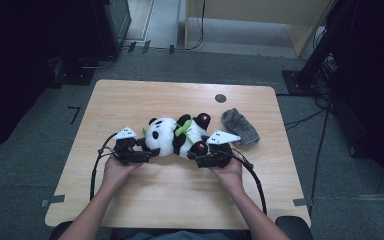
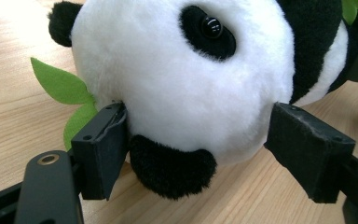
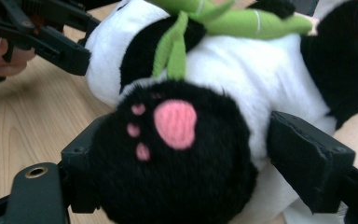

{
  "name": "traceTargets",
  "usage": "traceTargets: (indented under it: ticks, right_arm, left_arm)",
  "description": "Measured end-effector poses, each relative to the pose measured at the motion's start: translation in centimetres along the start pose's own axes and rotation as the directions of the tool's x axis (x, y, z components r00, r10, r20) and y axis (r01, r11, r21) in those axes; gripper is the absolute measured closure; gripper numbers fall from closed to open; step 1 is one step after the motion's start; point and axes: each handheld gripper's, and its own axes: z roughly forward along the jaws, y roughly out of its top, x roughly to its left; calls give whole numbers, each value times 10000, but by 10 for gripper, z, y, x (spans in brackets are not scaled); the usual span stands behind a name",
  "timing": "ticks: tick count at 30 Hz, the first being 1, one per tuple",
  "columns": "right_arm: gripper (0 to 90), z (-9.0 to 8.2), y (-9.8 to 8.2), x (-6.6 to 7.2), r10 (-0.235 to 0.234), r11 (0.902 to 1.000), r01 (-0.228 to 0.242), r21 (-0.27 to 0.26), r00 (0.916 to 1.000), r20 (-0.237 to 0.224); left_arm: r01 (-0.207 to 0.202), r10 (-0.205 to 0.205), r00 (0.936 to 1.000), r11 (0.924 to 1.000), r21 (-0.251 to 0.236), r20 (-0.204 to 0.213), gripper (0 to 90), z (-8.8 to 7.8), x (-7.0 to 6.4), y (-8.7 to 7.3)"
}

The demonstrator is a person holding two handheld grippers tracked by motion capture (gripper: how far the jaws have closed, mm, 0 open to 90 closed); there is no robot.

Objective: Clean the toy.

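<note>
Your left claw [image 1: 149, 150] is at the plush panda [image 1: 177, 134]'s head, jaws either side of it. The left gripper view shows one pad touching the white fur beside the black muzzle [image 2: 172, 168] and the other just at the cheek; can't tell if they press. The panda lies on its back mid-worktop [image 1: 130, 200], head left, feet right, with a green leaf [image 2: 61, 85] beside the head. Your right claw [image 1: 196, 154] straddles the near black foot with the pink paw print [image 3: 175, 123]: one pad against the fur, a gap at the other, not clamped. A grey sock [image 1: 240, 126] lies just right of the panda.
</note>
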Motion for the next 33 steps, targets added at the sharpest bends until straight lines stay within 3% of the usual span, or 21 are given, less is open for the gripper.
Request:
traceTargets:
  ticks: [1, 5, 7, 9, 11, 13, 15, 20, 22, 24, 26, 27, 30, 33]
  right_arm:
    - [262, 1, -3, -1, 159, 9999, -158, -40, 9998, 76]
    - [292, 1, -5, -6, 384, 9992, -384, -130, 9993, -41]
    - [318, 2, -4, -8, 350, 9992, -351, -173, 9994, -59]
    - [390, 2, -1, -10, 645, 9979, -645, -68, 9979, -41]
    - [508, -1, 9, -11, 546, 9979, -553, 323, 9983, 224]
    - [559, -4, 19, -12, 409, 9984, -429, 380, 9978, 520]
    - [584, -4, 23, -18, 748, 9961, -762, 453, 9967, 326]
    - [623, -9, 33, -34, 1884, 9813, -1886, 399, 9821, 71]
    - [636, -15, 38, -37, 2097, 9775, -2098, 225, 9778, 37]
    - [636, -21, 42, -37, 2174, 9759, -2176, 129, 9759, 181]
    - [635, -28, 46, -37, 2283, 9736, -2284, 26, 9734, 203]
    - [634, -32, 48, -38, 2420, 9703, -2420, -67, 9702, 147]
    - [633, -44, 51, -36, 2684, 9621, -2690, -444, 9631, -181]
    - [629, -52, 56, -30, 2723, 9608, -2742, -404, 9611, -463]
  left_arm:
    - [0, 0, 10000, 10000, -1, 23, 223, 0, 0, 0]
    - [8, -8, 10000, 10000, -77, -18, 228, 2, -1, 0]
    - [345, -342, 9993, 9992, -185, 130, 229, 3, 0, 1]
    - [517, -513, 9985, 9985, -204, 197, 234, 1, 2, 3]
    - [959, -937, 9942, 9945, -414, 522, 249, -1, 4, 6]
    - [856, -832, 9951, 9953, -444, 534, 248, 0, 4, 7]
    - [481, -466, 9983, 9979, -435, 342, 240, 0, 3, 8]
    - [764, -683, 9935, 9931, -893, 912, 194, -5, 4, 15]
    - [523, -446, 9961, 9934, -1020, 764, 168, -7, 3, 16]
    - [-12, 65, 9985, 9952, -981, 537, 142, -9, 0, 16]
    - [-481, 531, 9972, 9946, -918, 530, 138, -11, -1, 14]
    - [-483, 540, 9971, 9934, -1037, 535, 135, -14, -1, 13]
    - [-472, 573, 9965, 9869, -1543, 613, 129, -22, 0, 10]
    - [-912, 1031, 9932, 9774, -1906, 533, 105, -27, -4, 10]
